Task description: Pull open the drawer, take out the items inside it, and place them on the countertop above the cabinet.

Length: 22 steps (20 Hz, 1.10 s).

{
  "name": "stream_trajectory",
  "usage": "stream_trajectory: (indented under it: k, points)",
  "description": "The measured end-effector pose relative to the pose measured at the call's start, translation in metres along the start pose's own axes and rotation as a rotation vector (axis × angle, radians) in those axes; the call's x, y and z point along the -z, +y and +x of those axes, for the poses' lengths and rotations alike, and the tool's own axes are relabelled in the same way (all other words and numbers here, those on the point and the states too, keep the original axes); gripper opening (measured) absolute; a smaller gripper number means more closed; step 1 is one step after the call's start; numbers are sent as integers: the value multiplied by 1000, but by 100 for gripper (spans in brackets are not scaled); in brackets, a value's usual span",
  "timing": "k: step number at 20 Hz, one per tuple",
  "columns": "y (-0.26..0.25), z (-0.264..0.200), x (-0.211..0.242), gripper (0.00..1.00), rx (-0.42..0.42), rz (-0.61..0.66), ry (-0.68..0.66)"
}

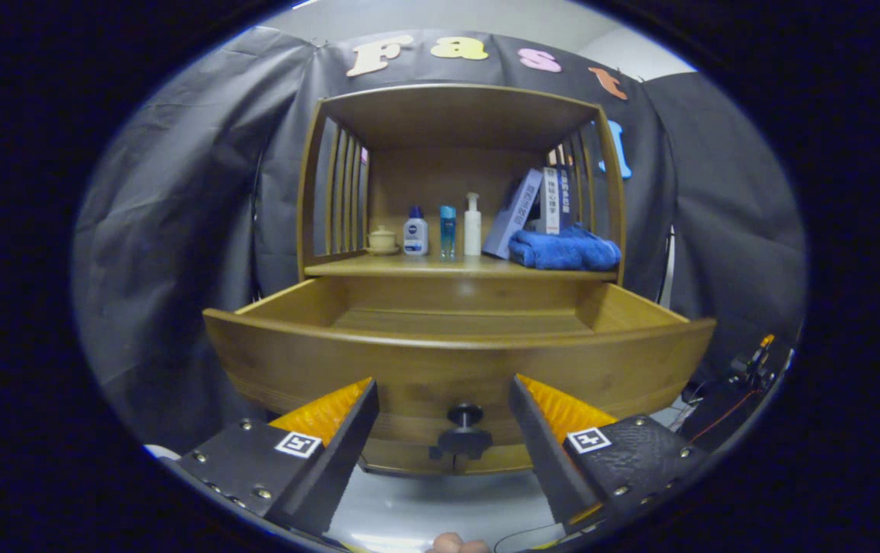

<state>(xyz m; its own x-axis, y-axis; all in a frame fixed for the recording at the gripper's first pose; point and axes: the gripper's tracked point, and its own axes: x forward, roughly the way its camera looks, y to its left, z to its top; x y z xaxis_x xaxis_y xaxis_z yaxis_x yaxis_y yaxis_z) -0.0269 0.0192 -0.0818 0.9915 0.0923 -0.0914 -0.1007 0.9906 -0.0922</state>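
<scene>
A: Item one, largest?

B: Wooden cabinet, open-fronted, slatted sides, standing against the booth's black cloth wall. Straight ahead of the gripper, at twelve o'clock.

A: Item two?

B: Drawer, pulled out toward the camera, its curved front panel just beyond the fingertips. The visible part of its floor is bare wood; the near part is hidden behind the front panel, so I cannot tell what lies there.

A: Countertop?

B: Countertop, the shelf surface directly above the drawer, carrying stock. At two o'clock on it: a folded blue towel. Behind the towel, leaning books or boxes.

A: Smaller stock?

B: At twelve o'clock, a row of three: white pump bottle, slim blue bottle, white bottle with dark cap, standing upright and close beside one another. At ten o'clock, a small lidded pot, near the slatted side.

A: Hardware?

B: Dark drawer knob at six o'clock on the front panel, between the two fingers and touched by neither.

A: Gripper condition?

B: Gripper, fingers spread wide, holding nothing, tips close before the drawer front on either side of the knob.

A: Anything else?

B: Dark equipment with cables at four o'clock, beyond the drawer's right corner. A bit of a person's hand at six o'clock, below the fingers.
</scene>
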Motion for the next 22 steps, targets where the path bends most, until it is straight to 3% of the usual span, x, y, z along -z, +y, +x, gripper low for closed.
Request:
stream_trajectory:
  k: [4, 8, 15, 19, 22]
  points:
    - [-6, 5, -37, 100, 32, 26, 19]
    - [-9, 40, -56, 100, 37, 71, 91]
    - [1, 115, -12, 100, -15, 121, 448]
    - [-11, 131, 26, 100, 10, 39, 632]
    - [-28, 142, 43, 96, 78, -1, 695]
